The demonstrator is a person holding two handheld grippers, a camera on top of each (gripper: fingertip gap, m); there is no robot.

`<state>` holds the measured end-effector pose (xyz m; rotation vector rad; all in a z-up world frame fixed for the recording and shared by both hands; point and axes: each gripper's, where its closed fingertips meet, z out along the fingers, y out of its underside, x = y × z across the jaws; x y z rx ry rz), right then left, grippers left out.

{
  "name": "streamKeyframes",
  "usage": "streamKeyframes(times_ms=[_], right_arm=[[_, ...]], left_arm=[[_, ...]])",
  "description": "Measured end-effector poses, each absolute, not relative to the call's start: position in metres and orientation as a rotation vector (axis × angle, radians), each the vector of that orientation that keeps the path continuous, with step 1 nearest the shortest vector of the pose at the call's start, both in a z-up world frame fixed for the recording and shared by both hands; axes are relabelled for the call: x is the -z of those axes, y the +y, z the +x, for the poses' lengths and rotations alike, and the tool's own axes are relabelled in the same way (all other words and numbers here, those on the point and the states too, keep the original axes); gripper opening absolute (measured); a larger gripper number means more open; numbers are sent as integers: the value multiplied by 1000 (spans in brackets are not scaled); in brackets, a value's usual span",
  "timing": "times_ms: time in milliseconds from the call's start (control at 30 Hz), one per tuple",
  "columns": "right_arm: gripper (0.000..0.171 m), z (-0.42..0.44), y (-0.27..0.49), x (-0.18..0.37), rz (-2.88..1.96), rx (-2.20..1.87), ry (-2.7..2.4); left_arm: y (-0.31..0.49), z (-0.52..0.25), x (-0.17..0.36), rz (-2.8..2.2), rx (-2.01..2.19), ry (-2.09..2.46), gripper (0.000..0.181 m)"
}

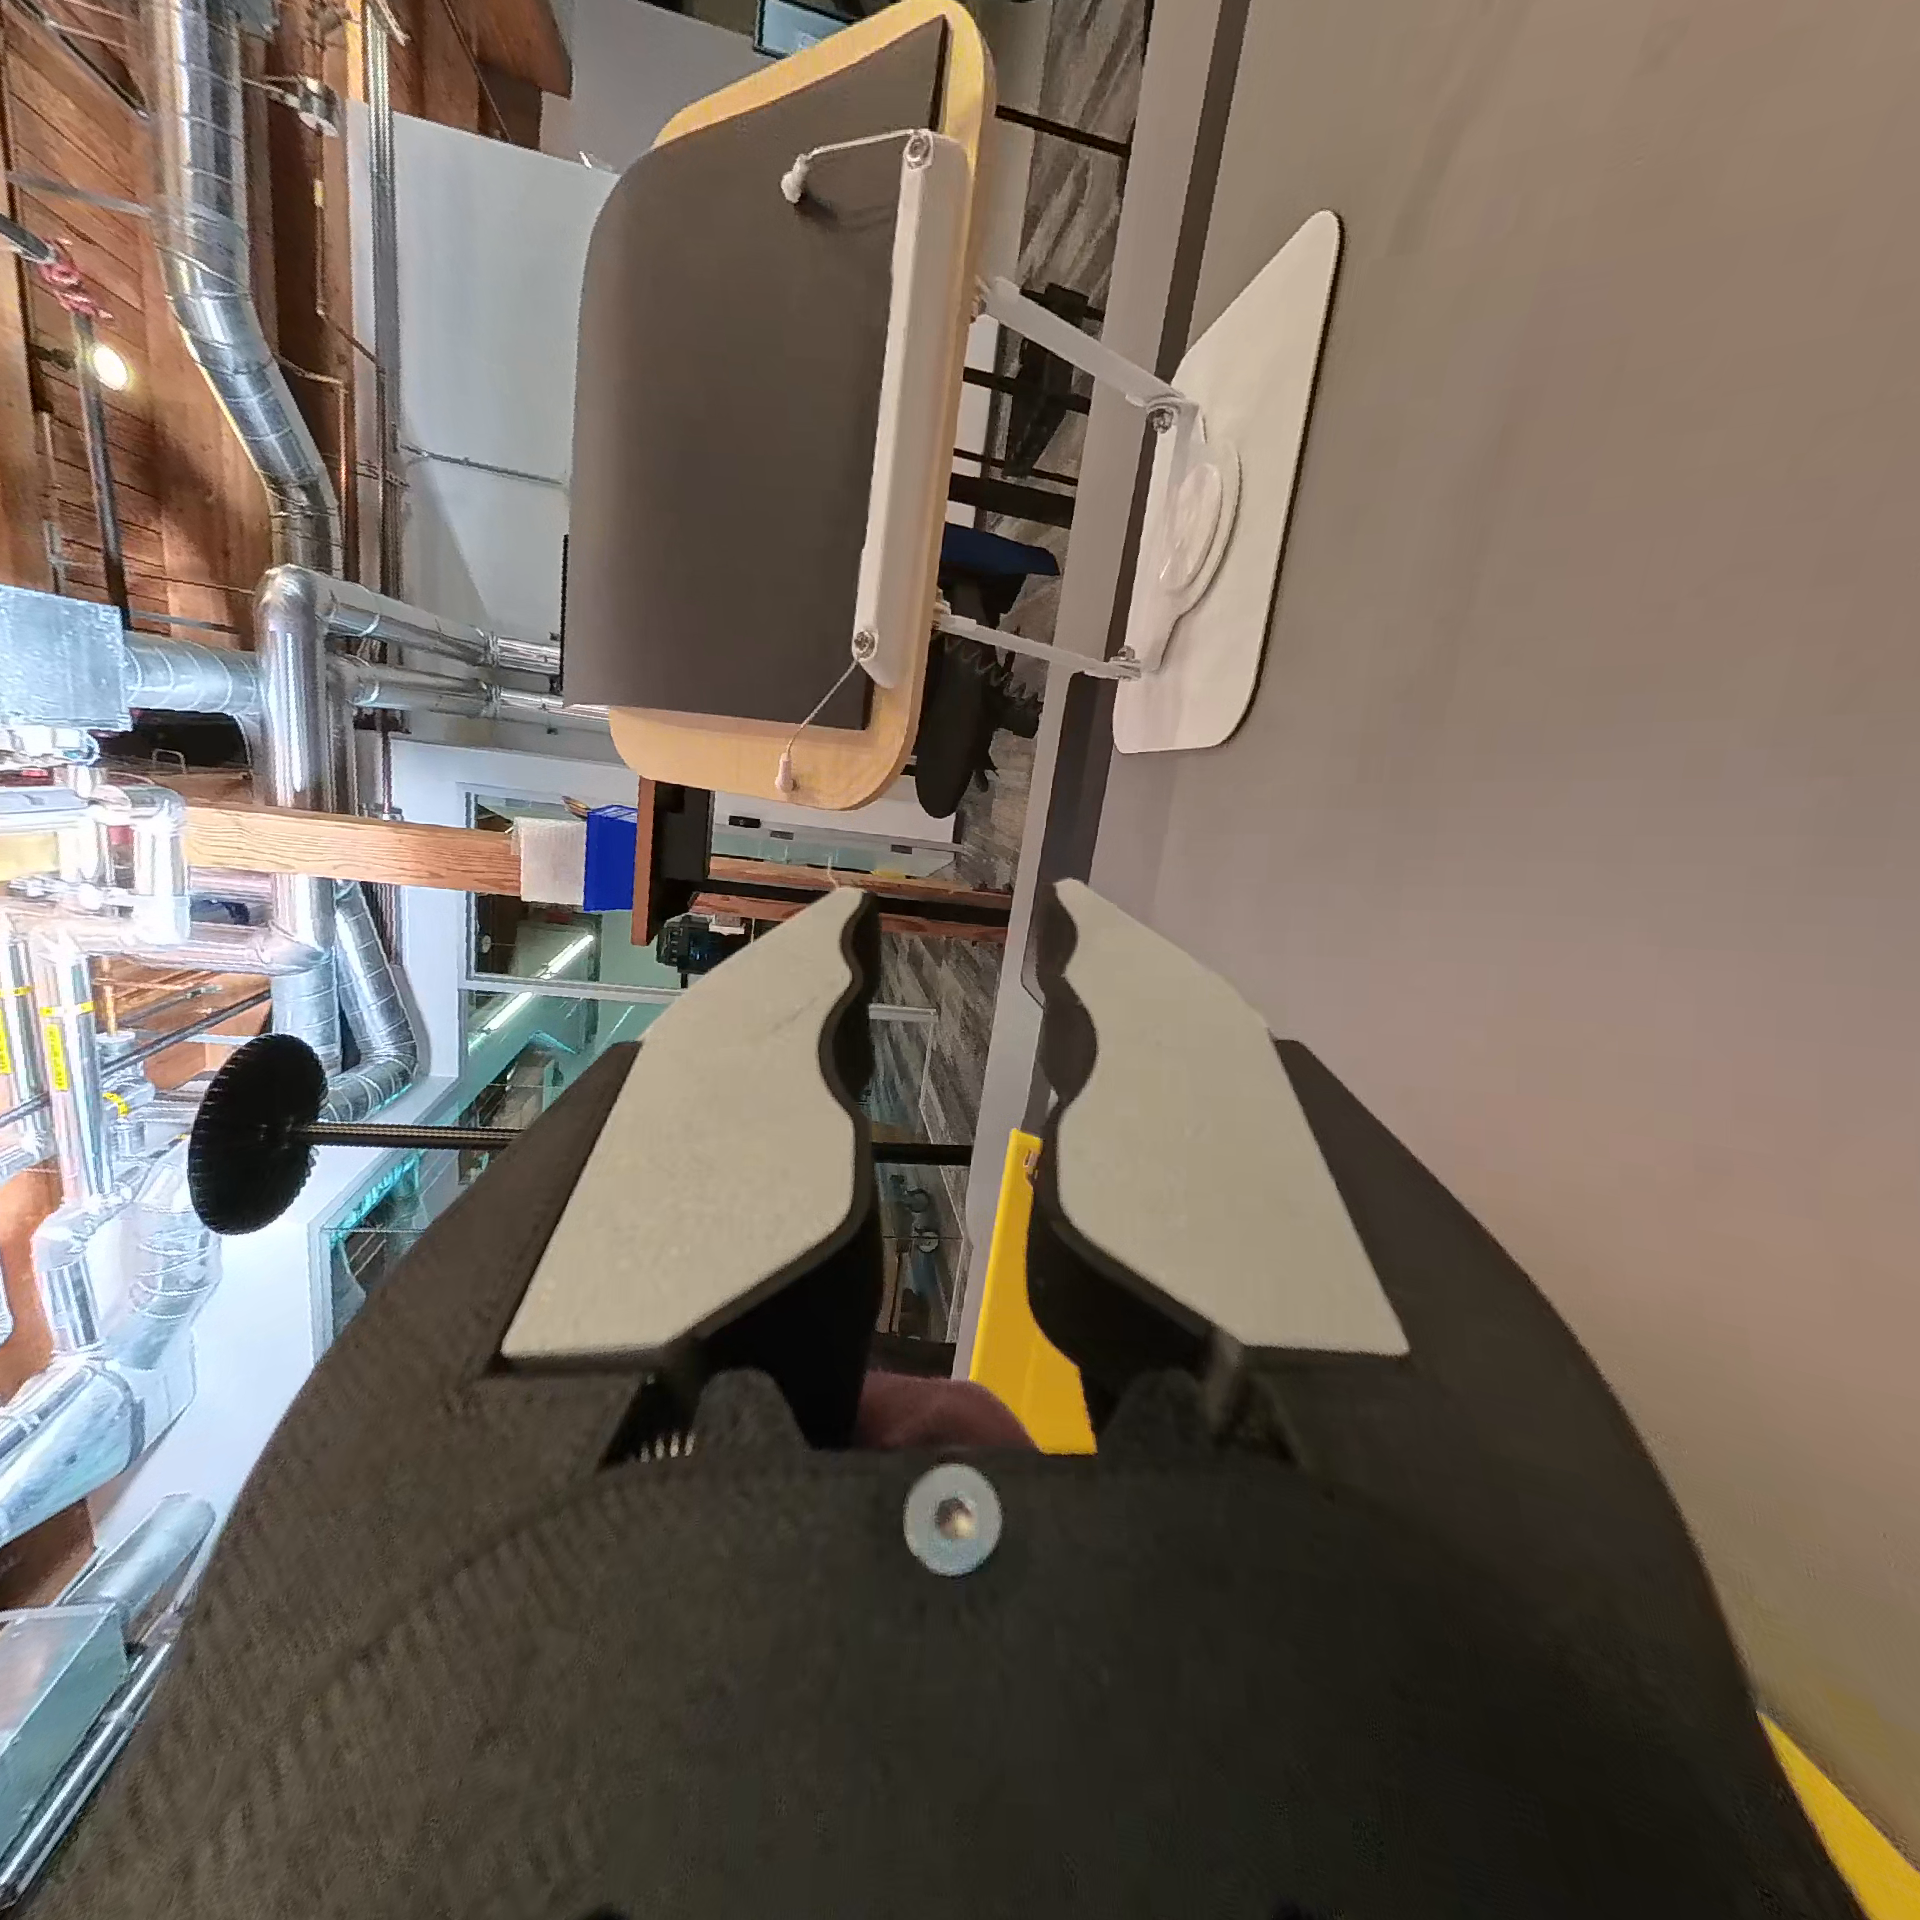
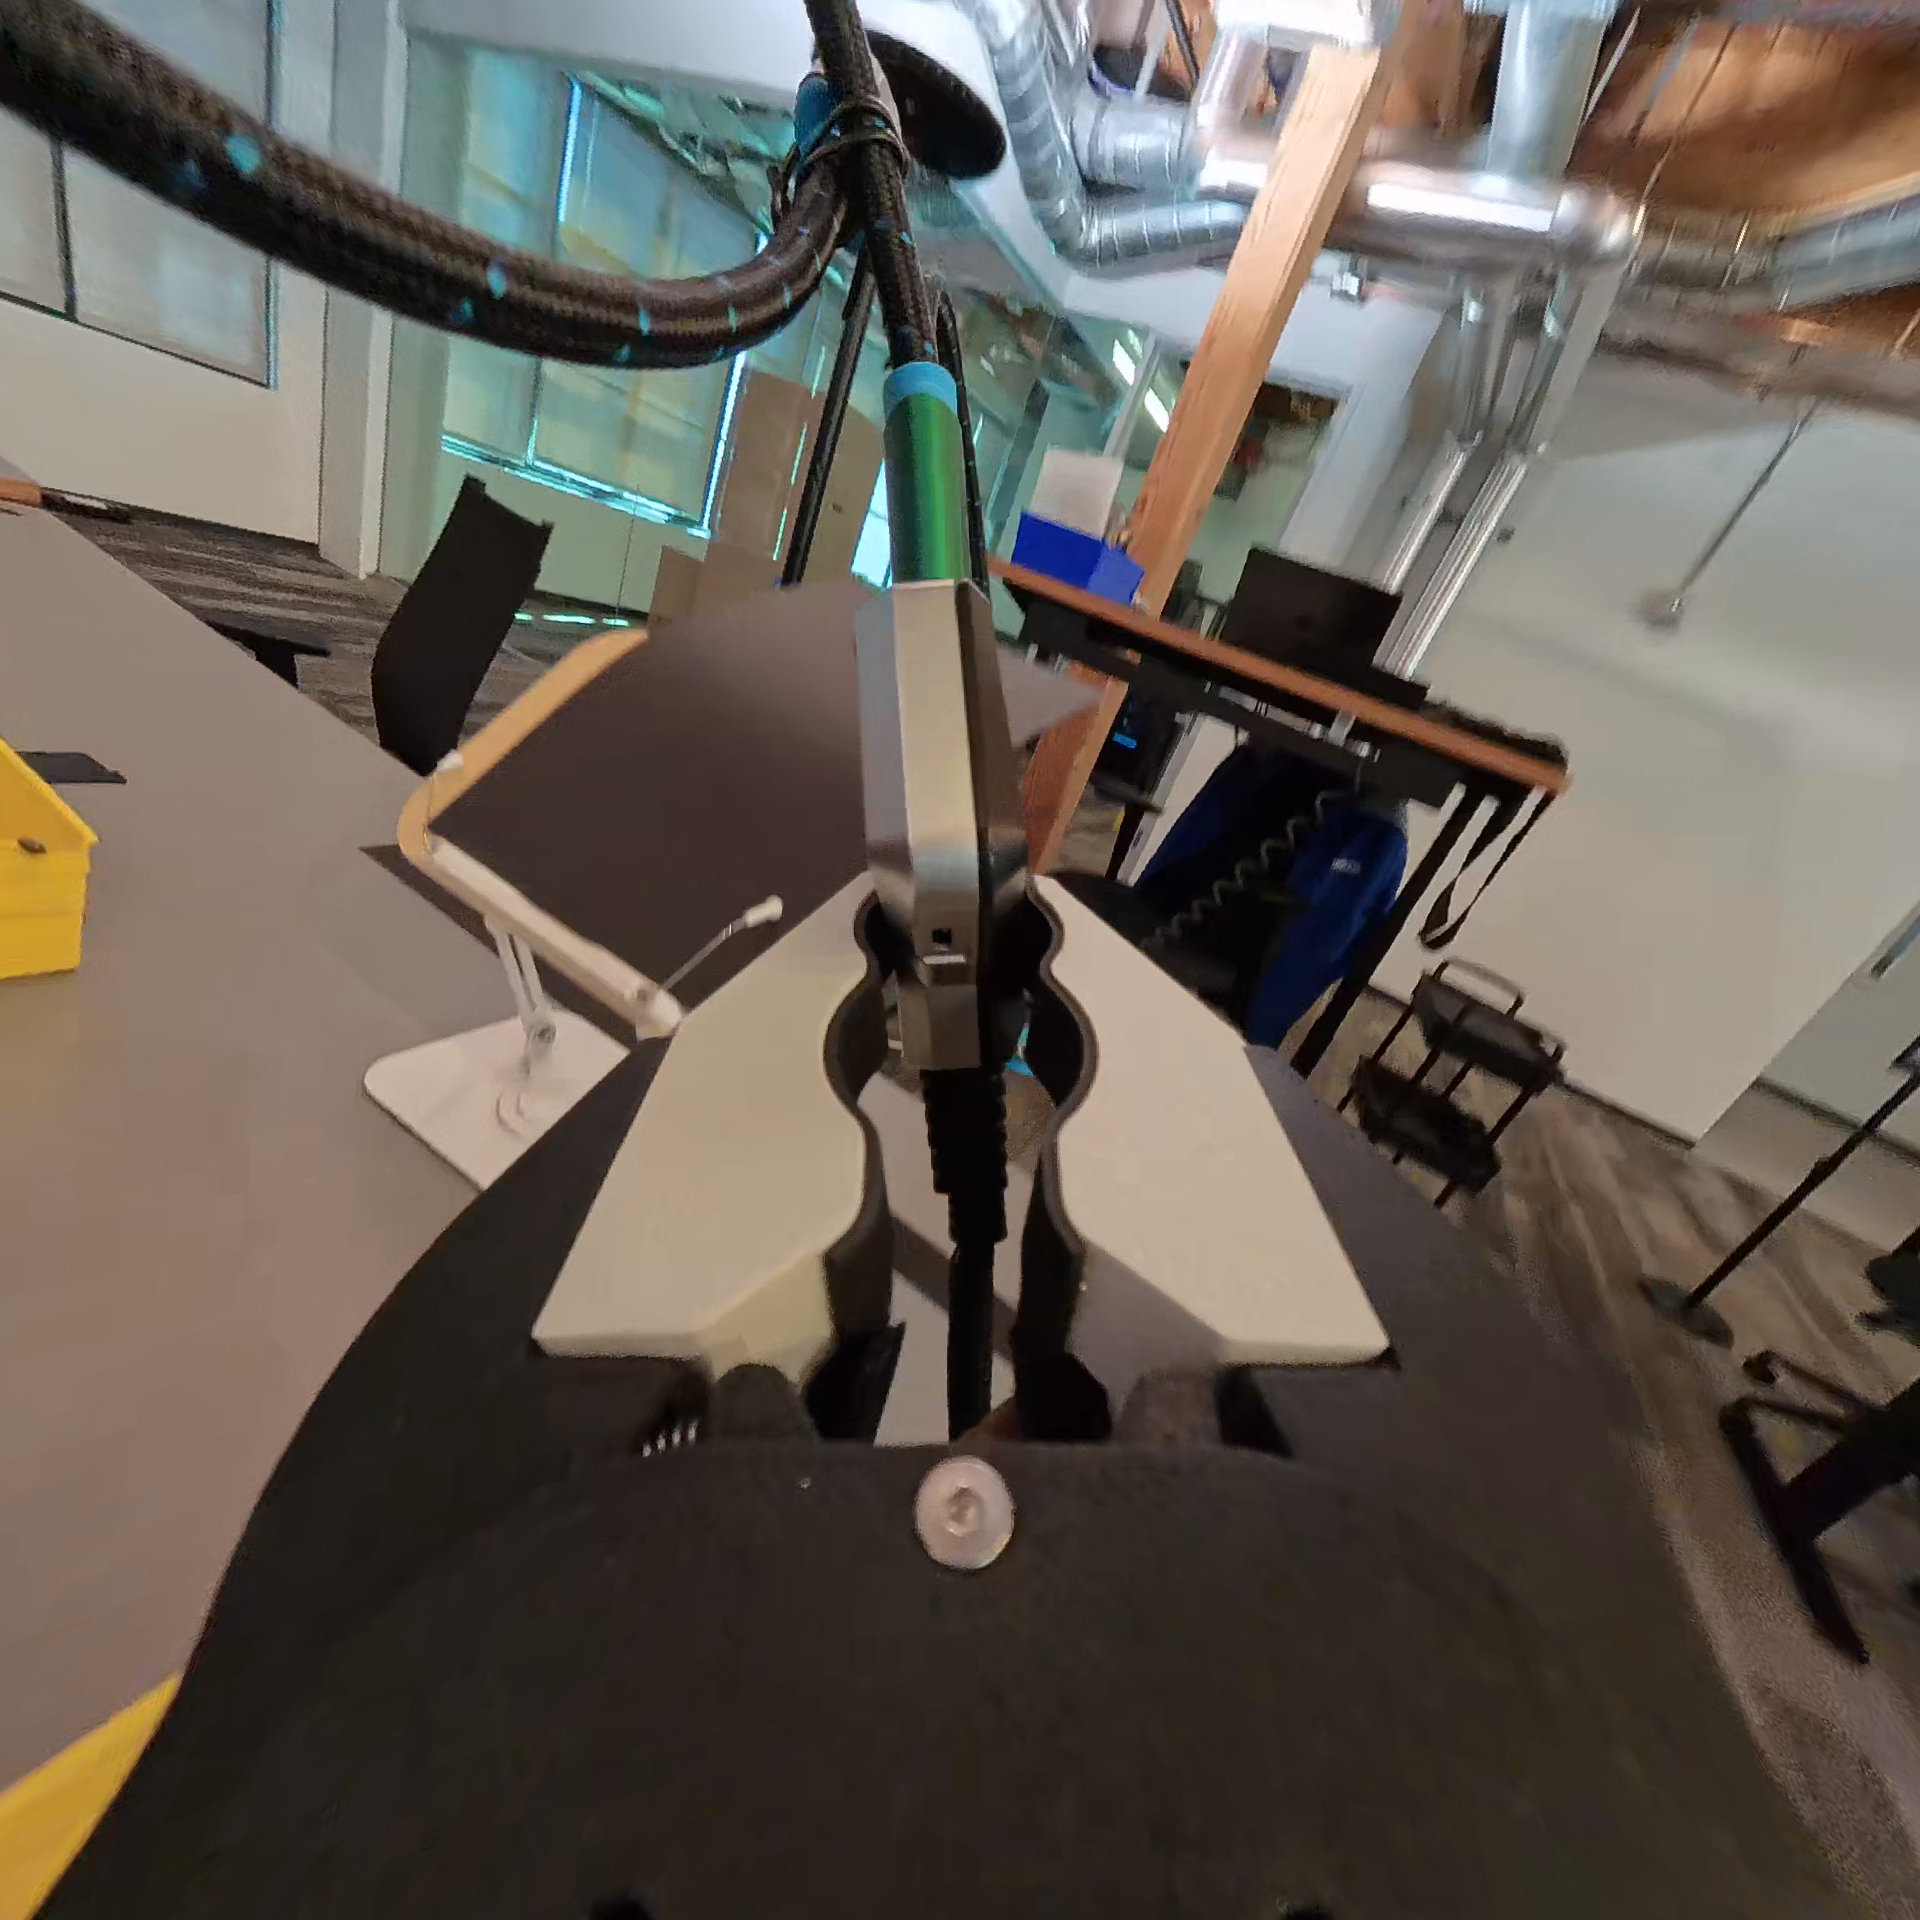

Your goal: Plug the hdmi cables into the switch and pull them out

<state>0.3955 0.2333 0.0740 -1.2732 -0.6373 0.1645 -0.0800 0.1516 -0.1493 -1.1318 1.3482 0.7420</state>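
Note:
My right gripper (image 2: 951, 935) is shut on a slim silver switch (image 2: 925, 769) and holds it on edge, up in the air. A green HDMI plug (image 2: 920, 488) sits at the switch's far end and appears plugged in. Its black braided cable with blue flecks (image 2: 416, 249) loops up and off to the left. A black ribbed lead (image 2: 966, 1153) runs back from the switch's near end between my fingers. My left gripper (image 1: 961, 914) is open and empty, turned on its side beside the grey table (image 1: 1558, 727). No cable or switch shows in the left wrist view.
A stand with a wood-edged black board (image 1: 727, 416) on a white base (image 1: 1226, 499) stands on the table; it also shows in the right wrist view (image 2: 644, 790). A yellow bin (image 2: 31, 883) sits at the left. A yellow part (image 1: 1023, 1288) lies under my left gripper. My hands' fingertips stand some 55 centimetres from each other.

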Motion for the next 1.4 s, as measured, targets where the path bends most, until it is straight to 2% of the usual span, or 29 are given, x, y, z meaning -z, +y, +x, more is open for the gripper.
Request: streamKeyframes(times_ms=[367,633,1400], right_arm=[[19,408,249,101,-1607,-259,-721],[20,392,231,191,-1925,-314,-937],[21,399,217,307,-2567,-166,-1157]], left_arm=[[152,-74,165,-1146,-736,1392,28],[152,-73,171,-1147,-734,1410,28],[149,-76,183,-1172,-740,1453,30]])
